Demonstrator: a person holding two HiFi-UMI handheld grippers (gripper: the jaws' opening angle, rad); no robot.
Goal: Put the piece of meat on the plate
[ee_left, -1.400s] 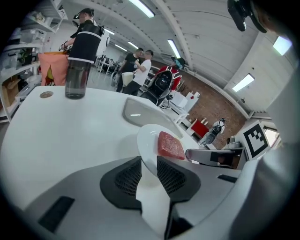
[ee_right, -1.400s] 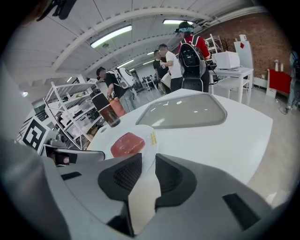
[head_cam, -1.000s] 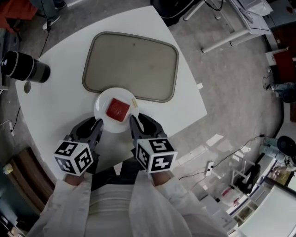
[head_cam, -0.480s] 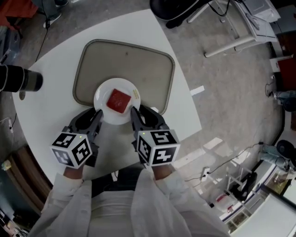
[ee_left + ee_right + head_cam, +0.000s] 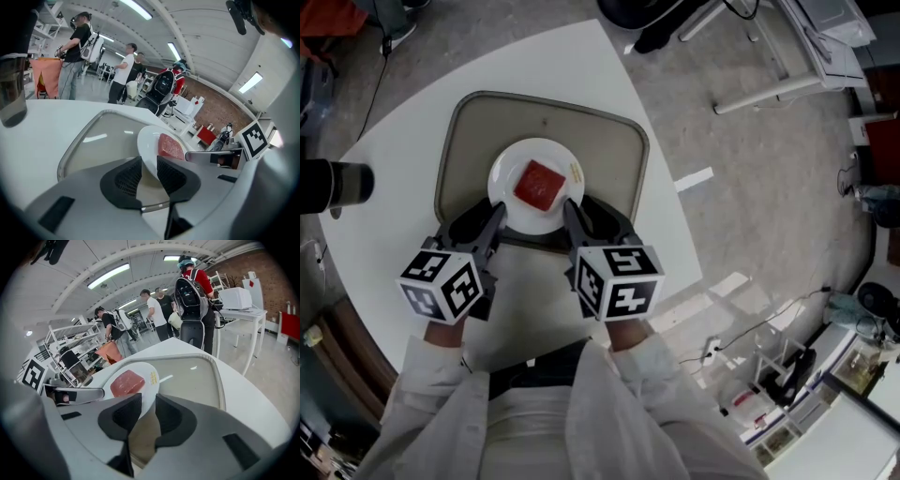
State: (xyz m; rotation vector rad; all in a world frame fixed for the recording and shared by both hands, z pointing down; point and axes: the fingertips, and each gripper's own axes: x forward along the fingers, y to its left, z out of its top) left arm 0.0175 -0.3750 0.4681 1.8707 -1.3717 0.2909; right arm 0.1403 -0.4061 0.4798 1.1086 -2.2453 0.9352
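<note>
1. Closest in: white sleeves (image 5: 614, 394), both hands pushed fwd, grippers side by side and angled down.
2. Left gripper (image 5: 148, 164): jaws clenched on the near-left rim of the round white plate (image 5: 502, 161). The rim runs right btwn the ribbed black pads.
3. Right gripper (image 5: 148, 401): same story on the near-right rim, jaws clamped on it with the plate edge wedged btwn the pads. So it's a two-handed hold, one gripper per side.
4. Just past the tips: the square slab of red meat (image 5: 539, 183) is already lying flat on the plate, roughly centred. It sits straight ahead and btwn the two grippers, approx. level w/ both, maybe a touch nearer the right. The shape is near square, so no real long axis to line up on.
5. Under that: the grey-brown rounded-rectangle tray (image 5: 591, 141). The plate is over its near half, w/ its near rim close to the tray's near edge. Resting or just clear of it? Can't tell for sure; the left gripper view hints the rim is tipped up a bit.
6. Furthest out: the white round-edged table (image 5: 384, 253) all round the tray, then grey floor.
7. Call: meat's on, and what's left looks like setting the plate down level and letting go.
</note>
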